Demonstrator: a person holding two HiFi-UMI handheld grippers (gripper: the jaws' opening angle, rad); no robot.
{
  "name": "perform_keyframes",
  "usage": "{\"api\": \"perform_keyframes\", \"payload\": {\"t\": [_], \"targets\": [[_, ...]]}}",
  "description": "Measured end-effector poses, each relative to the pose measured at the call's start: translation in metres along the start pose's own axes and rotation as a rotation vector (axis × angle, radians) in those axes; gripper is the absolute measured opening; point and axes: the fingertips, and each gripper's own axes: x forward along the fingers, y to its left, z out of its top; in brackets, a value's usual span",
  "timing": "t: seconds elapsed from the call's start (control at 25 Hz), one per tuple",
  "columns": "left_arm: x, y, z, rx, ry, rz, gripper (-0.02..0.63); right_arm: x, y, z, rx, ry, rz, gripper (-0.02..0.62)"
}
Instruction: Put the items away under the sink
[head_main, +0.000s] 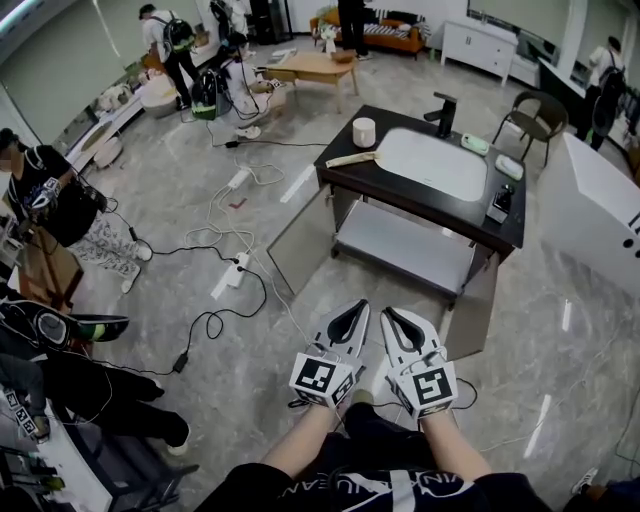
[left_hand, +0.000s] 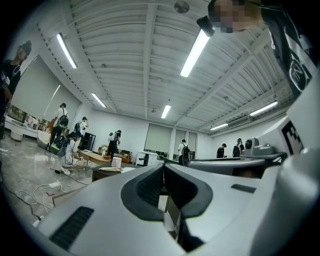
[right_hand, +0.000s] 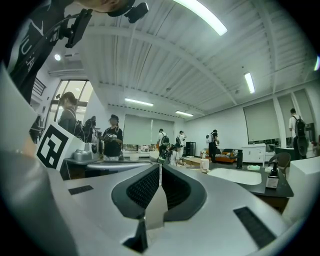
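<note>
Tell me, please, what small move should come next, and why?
Probably step closer to the sink cabinet: the left gripper and right gripper are both shut, empty, and far from the white cup on its counter.

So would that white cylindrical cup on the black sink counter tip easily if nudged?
Probably not: the white cylindrical cup looks squat and stands upright. It sits near the black counter's edge, though, so a push might slide it off.
</note>
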Motion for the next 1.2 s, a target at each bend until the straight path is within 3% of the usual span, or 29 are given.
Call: {"api": "perform_keyframes", "payload": {"t": [0.24, 0.76, 1.2], "targets": [[0.047, 0.023, -0.003, 0.017, -0.01, -0.01, 0.009, 0.038, -0.038, -0.005, 0.004, 0.002, -0.011, 0.038], [0.081, 0.039, -0.007, 0.023, 0.024, -0.044, 0.009, 0.067, -0.058, -0.006, 0.05, 0.01, 0.004, 0.038], [0.133, 0.118, -0.011, 0.001, 0.047, -0.05, 0.009, 0.163, -0.078, -0.012, 0.048, 0.045, 0.051, 0.038]]}}
